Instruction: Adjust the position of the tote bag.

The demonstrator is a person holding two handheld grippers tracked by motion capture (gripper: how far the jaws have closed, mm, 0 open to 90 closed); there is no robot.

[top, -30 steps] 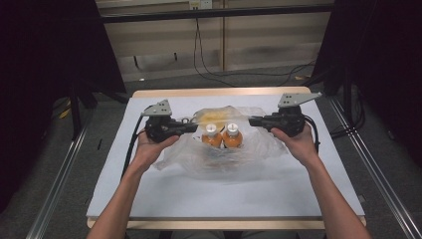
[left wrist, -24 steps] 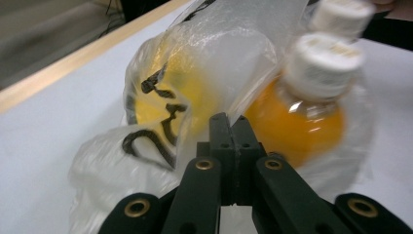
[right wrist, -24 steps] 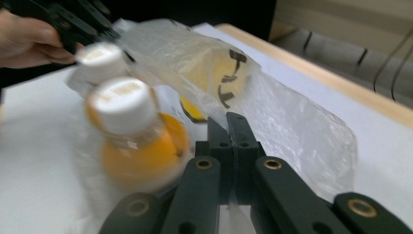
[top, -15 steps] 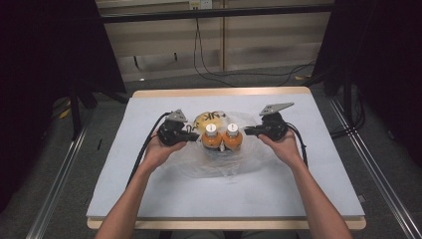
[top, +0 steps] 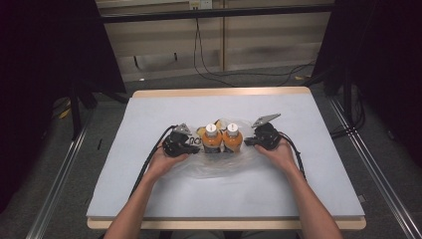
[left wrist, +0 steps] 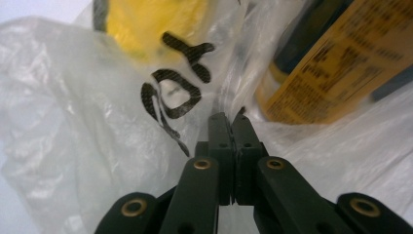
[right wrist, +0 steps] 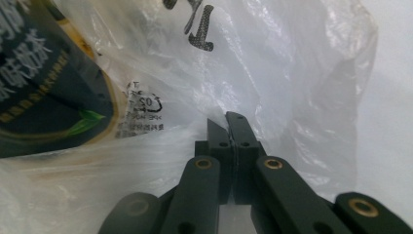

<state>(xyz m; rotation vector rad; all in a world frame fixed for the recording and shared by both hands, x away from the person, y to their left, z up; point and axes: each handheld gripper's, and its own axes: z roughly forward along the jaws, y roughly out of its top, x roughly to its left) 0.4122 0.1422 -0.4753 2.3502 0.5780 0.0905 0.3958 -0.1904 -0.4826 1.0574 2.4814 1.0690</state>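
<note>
Since the earlier frame both hands have sunk and drawn inward, lowering the clear plastic bag (top: 219,162) onto the table (top: 149,109). The left gripper (top: 191,147) and right gripper (top: 247,142) point level toward each other, forearms converging on the bag. Each has its jaws fully closed, pinching bag film. Inside the bag, between the grippers, two orange bottles (top: 221,139) stand upright, white caps up. Their labels' writing is too blurred to read.

- We saw a bench (top: 149,114) with a pale blue-grey top and a light wooden edge.
- A clear plastic bag (top: 219,167) lay directly on it near the middle.
- Inside the bag stood two orange bottles (top: 221,139), side by side.
</note>
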